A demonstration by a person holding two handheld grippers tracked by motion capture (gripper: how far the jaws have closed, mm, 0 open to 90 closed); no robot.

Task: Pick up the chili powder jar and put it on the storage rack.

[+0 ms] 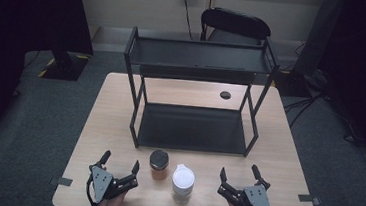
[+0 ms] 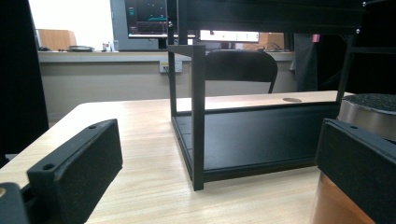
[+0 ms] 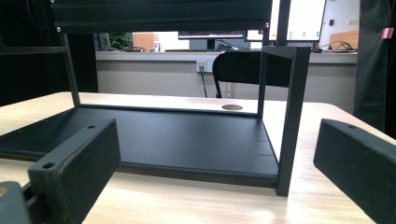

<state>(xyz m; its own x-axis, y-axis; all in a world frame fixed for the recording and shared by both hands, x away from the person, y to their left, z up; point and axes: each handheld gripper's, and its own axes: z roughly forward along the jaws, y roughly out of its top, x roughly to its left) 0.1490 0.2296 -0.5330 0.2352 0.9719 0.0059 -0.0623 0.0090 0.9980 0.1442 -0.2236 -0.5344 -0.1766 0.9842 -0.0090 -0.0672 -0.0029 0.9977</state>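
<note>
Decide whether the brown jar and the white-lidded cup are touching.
Apart. The high view shows a strip of bare table between the brown jar and the white-lidded cup.

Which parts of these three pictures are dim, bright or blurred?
High view: the room's corners fall into darkness, while the light wooden table is evenly lit. Left gripper view: the near black jaws are soft, as is the copper-coloured jar with a dark lid at the right edge. Right gripper view: pale glare on the tabletop near the two-tier black metal shelf rack's front post.
</note>
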